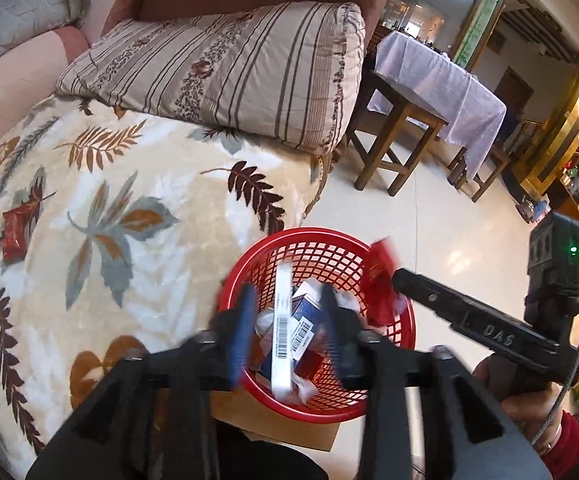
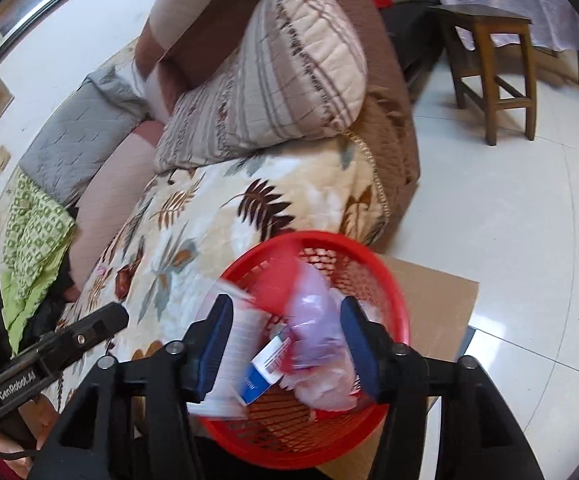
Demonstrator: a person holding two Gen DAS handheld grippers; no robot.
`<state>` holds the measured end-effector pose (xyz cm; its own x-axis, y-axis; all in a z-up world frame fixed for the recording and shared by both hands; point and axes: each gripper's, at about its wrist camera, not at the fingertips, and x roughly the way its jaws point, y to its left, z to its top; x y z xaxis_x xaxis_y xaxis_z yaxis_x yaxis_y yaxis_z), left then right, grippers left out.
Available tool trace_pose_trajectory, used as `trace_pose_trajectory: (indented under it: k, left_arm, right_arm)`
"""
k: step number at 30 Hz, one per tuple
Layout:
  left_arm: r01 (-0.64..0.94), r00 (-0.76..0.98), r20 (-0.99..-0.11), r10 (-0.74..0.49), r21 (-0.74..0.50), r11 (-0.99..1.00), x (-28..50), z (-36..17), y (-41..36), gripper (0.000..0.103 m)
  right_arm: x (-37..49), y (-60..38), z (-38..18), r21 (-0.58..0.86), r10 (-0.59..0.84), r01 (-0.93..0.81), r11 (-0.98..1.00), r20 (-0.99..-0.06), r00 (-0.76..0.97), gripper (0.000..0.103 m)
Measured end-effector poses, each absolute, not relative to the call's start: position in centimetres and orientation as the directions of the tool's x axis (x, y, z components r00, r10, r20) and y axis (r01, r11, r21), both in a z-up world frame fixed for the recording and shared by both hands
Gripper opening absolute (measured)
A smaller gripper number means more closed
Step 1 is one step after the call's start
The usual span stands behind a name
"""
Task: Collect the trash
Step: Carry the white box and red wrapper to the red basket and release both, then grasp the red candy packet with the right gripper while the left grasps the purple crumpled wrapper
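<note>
Two grippers above red basket (image 1: 369, 408), left gripper (image 1: 285, 320) and right gripper (image 2: 285, 344) both spread wide, gripping nothing; boxes (image 1: 303, 316) inside basket; red wrapper (image 1: 379, 280) blurred over basket's rim; basket beside leaf-print blanket (image 1: 129, 208)

Red basket (image 1: 393, 396) on cardboard (image 2: 437, 296) on tiled floor (image 2: 509, 220)

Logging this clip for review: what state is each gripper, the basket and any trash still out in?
Left gripper: open, over the basket.
Right gripper: open, over the basket, a blurred red and clear wrapper between its fingers; grip or drop unclear.
Basket: upright on cardboard beside the sofa, partly filled with boxes and wrappers.
White box: standing on end inside the basket.
Red packet: lying on the blanket, not collected.
</note>
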<state>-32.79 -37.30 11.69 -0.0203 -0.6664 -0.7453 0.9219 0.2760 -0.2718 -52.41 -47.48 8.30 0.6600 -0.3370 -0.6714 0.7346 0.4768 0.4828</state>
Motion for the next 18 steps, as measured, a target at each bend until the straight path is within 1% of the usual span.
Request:
trace_pose_trajectory:
  k: [1, 4, 9, 14, 18]
  left_arm:
    - [0.920, -0.014, -0.740, -0.672, -0.273, 0.281, -32.6, 11.7, -37.0, 0.043]
    - [0.902, 0.005, -0.731, -0.682, -0.291, 0.318, -30.7, 12.0, -35.6, 0.043]
    - [0.857, 0.086, -0.724, -0.684, -0.296, 0.421, -26.5, 12.8, -32.1, 0.043]
    - [0.776, 0.213, -0.726, -0.654, -0.281, 0.565, -21.2, 13.0, -26.5, 0.045]
    - [0.674, 0.304, -0.737, -0.604, -0.281, 0.683, -15.9, 12.5, -20.8, 0.047]
  right_arm:
    - [-52.6, -47.6, 8.5, 0.480, -0.342, 0.733, 0.482, -0.667, 0.662, 0.061]
    - [-52.4, -47.4, 9.1, 0.475, -0.352, 0.723, 0.502, -0.651, 0.673, 0.061]
    - [-48.5, -45.8, 10.8, 0.493, -0.291, 0.639, 0.591, -0.609, 0.738, 0.061]
    - [-41.4, -42.7, 11.6, 0.488, -0.166, 0.522, 0.699, -0.599, 0.783, 0.061]
    - [-34.7, -39.9, 11.4, 0.464, -0.065, 0.433, 0.773, -0.620, 0.782, 0.061]
